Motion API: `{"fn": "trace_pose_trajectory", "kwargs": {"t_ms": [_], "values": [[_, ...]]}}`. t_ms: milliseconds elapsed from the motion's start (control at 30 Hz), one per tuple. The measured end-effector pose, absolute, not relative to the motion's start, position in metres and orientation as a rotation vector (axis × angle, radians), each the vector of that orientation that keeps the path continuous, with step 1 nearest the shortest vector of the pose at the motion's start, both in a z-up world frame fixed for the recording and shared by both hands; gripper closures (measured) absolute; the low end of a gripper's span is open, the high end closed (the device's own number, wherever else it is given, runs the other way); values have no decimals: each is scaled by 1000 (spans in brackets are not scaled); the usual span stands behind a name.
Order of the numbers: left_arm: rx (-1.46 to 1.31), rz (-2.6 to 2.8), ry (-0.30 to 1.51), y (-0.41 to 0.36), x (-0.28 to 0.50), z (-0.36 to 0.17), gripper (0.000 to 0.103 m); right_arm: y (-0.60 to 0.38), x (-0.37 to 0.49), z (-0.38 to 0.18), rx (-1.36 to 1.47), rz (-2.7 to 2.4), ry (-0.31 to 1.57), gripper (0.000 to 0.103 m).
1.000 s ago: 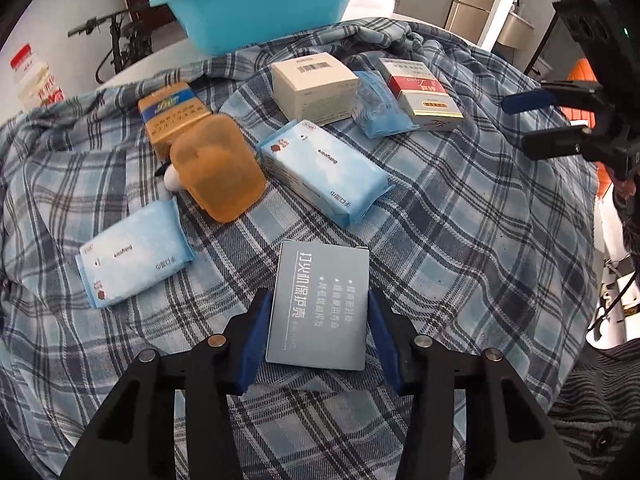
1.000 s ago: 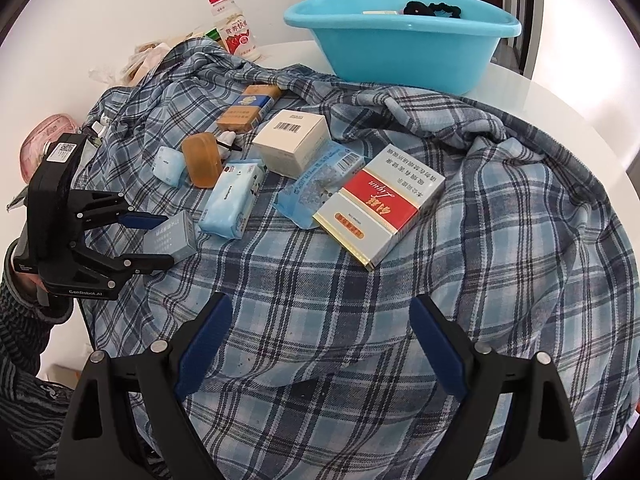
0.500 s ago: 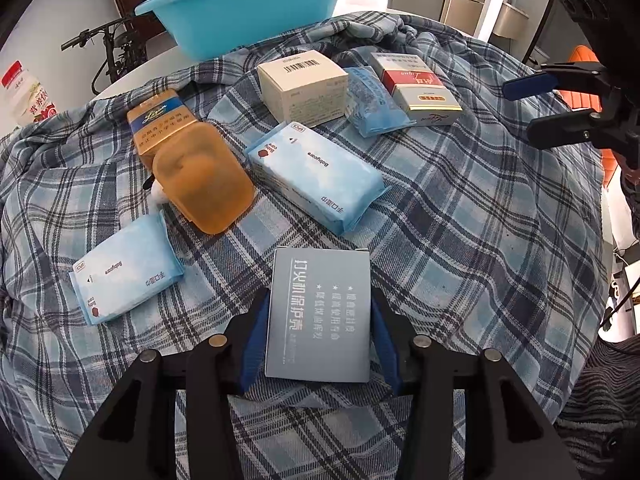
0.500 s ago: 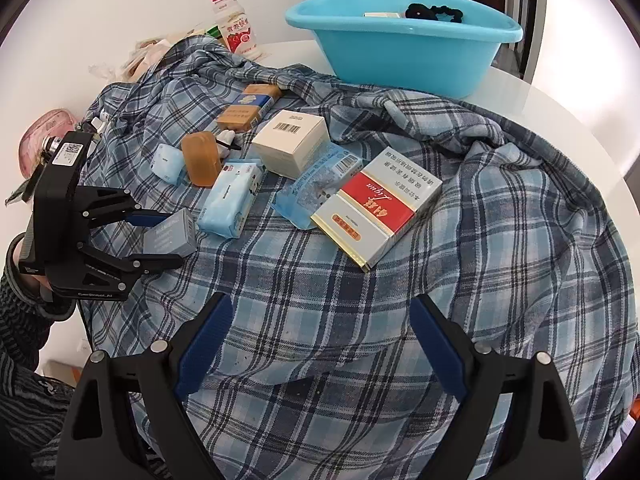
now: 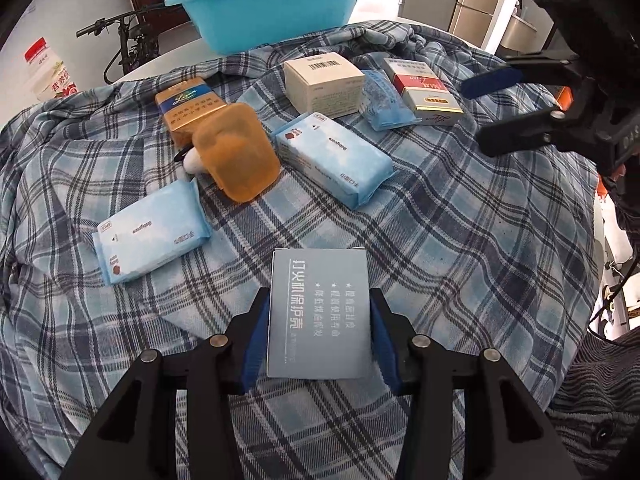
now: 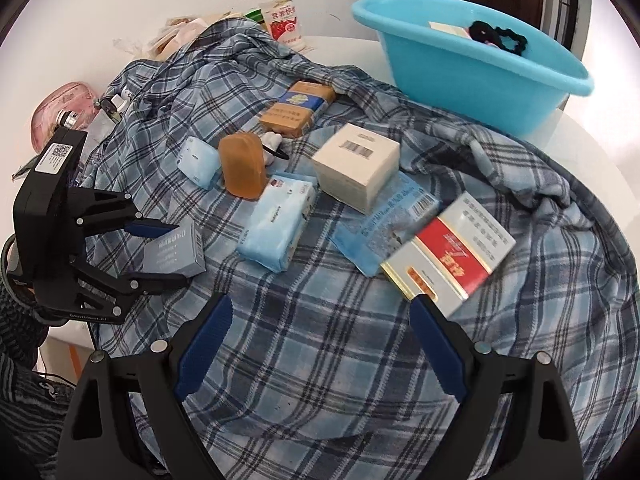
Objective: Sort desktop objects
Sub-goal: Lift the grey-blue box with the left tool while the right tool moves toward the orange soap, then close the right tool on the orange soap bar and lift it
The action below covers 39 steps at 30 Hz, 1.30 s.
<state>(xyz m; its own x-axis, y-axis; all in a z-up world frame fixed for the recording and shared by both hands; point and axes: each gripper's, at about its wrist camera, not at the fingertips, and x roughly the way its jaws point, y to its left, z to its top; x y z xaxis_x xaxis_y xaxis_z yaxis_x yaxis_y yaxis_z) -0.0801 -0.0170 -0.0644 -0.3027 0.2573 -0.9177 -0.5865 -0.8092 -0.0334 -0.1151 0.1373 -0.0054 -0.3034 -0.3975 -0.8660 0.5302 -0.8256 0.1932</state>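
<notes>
My left gripper [image 5: 319, 344] is shut on a flat grey box [image 5: 319, 314] with white Chinese print, held just above the plaid cloth [image 5: 460, 248]. It also shows in the right wrist view [image 6: 174, 250] at the left. My right gripper [image 6: 320, 344] is open and empty, close to the red and white carton [image 6: 448, 254]; it appears in the left wrist view [image 5: 508, 108] at the right. On the cloth lie two blue tissue packs [image 5: 334, 158] [image 5: 150, 238], an orange soap case [image 5: 236, 152], a cream box [image 5: 322, 82] and a gold and blue carton [image 5: 188, 106].
A light blue basin [image 6: 476, 68] stands at the back with a black hair tie and a card inside. A drink bottle [image 6: 278, 8] and a pink pouch [image 6: 60, 114] sit off the cloth on the white table. A clear blue packet [image 6: 384, 226] lies beside the cream box.
The grey box sits deeper between my left jaws and is lifted slightly. My right gripper has moved forward and down toward the red and white carton.
</notes>
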Motion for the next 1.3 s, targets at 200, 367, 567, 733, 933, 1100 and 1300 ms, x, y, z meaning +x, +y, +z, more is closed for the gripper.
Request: {"fn": "trace_pose_trajectory", "kwargs": {"t_ms": [200, 367, 567, 733, 933, 1100, 1300], "values": [[-1433, 2167, 391, -38, -78, -66, 54, 95, -127, -4, 1311, -2137, 234, 14], [-1442, 2181, 348, -51, -80, -68, 54, 66, -136, -8, 1297, -2103, 285, 14], [-1444, 2172, 341, -52, -71, -70, 54, 41, -148, -14, 1272, -2116, 252, 14], [-1444, 2164, 313, -43, -69, -73, 54, 21, -151, -16, 1184, -2192, 331, 14], [-1422, 2163, 281, -38, -74, -76, 54, 4, -159, -27, 1145, -2227, 343, 14], [-1441, 2164, 286, -44, -83, -79, 54, 2, -164, -36, 1151, -2248, 372, 29], [-1443, 2166, 247, -38, -92, -84, 54, 14, -159, -31, 1170, -2193, 320, 62]]}}
